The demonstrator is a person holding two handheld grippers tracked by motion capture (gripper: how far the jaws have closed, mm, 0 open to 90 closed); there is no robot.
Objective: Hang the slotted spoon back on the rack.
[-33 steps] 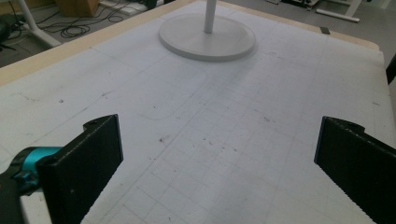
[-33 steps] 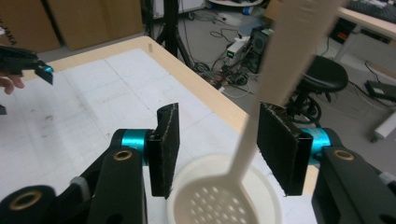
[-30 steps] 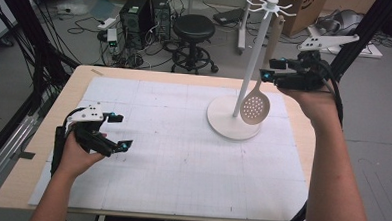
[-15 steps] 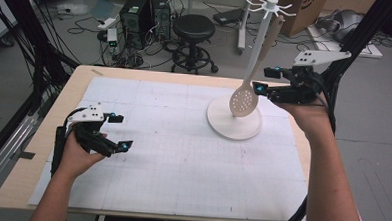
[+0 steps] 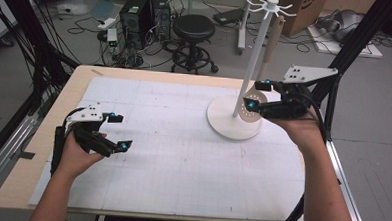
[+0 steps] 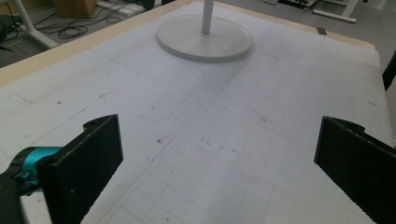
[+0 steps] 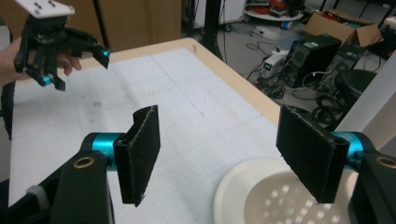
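Note:
A white slotted spoon hangs by its wooden handle [image 5: 271, 41] from the white hook stand [image 5: 250, 68]. Its perforated head [image 5: 255, 99] hangs just above the stand's round base [image 5: 223, 122]. My right gripper [image 5: 258, 94] is open at the head; in the right gripper view the head [image 7: 275, 198] lies low between the two spread jaws of the right gripper [image 7: 233, 158], touching neither. My left gripper [image 5: 119, 132] is open over the white mat at the table's left, holding nothing. In the left gripper view, the left gripper [image 6: 219, 168] faces the stand's base [image 6: 205, 42] far ahead.
A white gridded mat [image 5: 182, 155] covers most of the wooden table [image 5: 75, 85]. Beyond the far edge stand a black stool [image 5: 193, 28], computer cases [image 5: 146, 10] and loose cables. The right gripper view also shows the left gripper [image 7: 60, 46] far off.
My right gripper has come down and to the left, from beside the spoon's handle to its head. The spoon swung slightly. The left hand has stayed put.

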